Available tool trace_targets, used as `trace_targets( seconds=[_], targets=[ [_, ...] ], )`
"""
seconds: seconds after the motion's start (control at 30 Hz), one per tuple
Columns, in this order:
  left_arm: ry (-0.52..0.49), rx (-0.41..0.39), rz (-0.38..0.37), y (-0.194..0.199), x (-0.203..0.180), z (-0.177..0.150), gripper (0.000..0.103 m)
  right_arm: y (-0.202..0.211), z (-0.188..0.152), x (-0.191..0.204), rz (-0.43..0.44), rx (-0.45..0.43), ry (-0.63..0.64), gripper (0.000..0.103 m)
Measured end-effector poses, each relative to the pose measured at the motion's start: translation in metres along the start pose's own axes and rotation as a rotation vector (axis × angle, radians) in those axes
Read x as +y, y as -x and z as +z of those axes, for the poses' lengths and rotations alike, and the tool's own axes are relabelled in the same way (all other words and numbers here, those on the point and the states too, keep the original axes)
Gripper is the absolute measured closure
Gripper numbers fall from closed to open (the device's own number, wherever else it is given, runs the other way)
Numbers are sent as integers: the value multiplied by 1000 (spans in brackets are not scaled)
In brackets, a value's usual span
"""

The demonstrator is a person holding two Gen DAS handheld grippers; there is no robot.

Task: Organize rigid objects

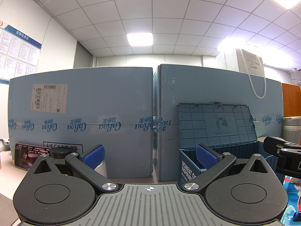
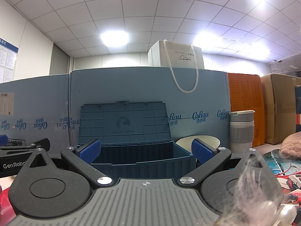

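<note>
While the blue storage box (image 2: 143, 158) sits lid-up, the right gripper (image 2: 145, 150) faces it, fingers spread, empty; left of the box, the left gripper (image 1: 149, 157) gapes likewise.

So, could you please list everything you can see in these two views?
Blue plastic storage bin: one, lid open, centre, against the cartons.
Large blue cardboard cartons: two, side by side behind.
White paper gift bag: one, on top of a carton.
Grey-and-white lidded tumbler: one, right of bin.
White bowl: one, between bin and tumbler.
Orange box: one, right.
Brown cardboard box: one, far right.
Black-capped white bottle: one, left.
Left gripper: open, empty.
Right gripper: open, empty.
</note>
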State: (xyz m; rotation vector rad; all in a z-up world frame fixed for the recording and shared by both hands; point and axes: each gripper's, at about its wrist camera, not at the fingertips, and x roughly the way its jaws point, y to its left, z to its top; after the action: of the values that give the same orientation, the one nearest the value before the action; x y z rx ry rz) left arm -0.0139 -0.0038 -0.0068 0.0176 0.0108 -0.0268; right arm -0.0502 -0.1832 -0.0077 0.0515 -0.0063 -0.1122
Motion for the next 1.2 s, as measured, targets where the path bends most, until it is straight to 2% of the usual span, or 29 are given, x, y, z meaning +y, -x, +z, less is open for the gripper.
trace_targets(
  seconds=[1.2],
  targets=[
    [-1,1,-1,0,0,0,0,-1,-1,0,14,0,-7,0]
  ],
)
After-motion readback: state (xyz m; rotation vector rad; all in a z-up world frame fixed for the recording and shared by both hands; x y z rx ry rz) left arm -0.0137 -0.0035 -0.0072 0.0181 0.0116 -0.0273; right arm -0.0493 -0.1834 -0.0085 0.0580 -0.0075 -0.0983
